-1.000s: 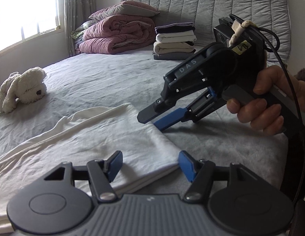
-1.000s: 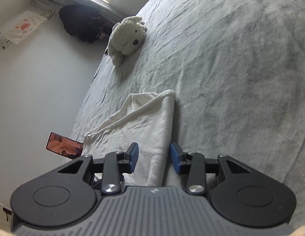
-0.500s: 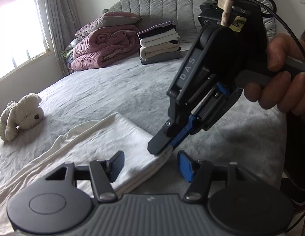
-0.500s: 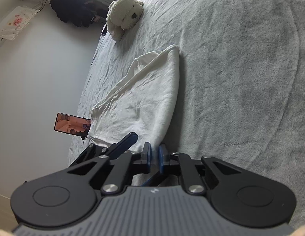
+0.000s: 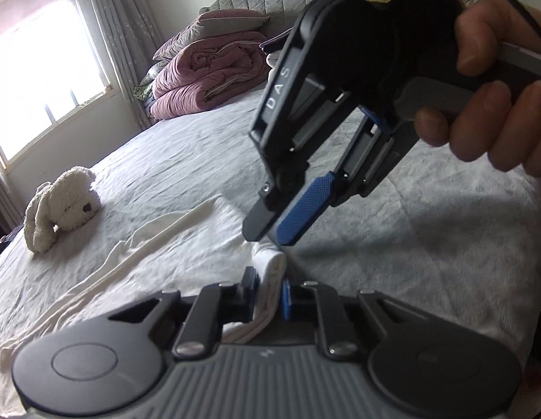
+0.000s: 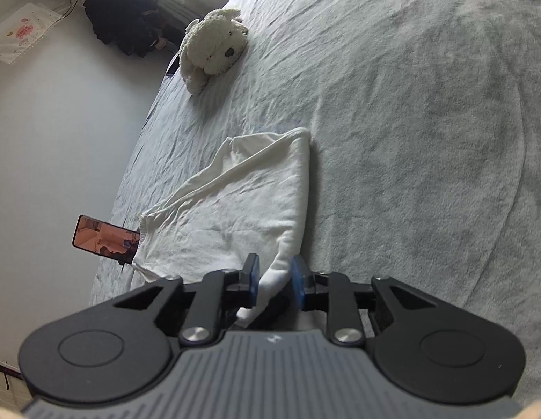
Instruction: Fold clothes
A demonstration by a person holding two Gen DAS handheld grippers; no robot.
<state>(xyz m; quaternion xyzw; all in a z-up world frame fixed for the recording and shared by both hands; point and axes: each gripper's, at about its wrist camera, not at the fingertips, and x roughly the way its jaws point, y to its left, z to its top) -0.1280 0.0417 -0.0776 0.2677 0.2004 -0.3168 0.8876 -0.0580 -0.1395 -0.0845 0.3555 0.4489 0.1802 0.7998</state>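
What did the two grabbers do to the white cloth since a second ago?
The left gripper has just been closing and now pinches the near corner of the white cloth, bunching it up. The right gripper squeezed shut beside that corner, and its jaws have just been opening again, with the cloth's folded edge between them. The plush dog, the phone and the pink quilt stayed where they were.
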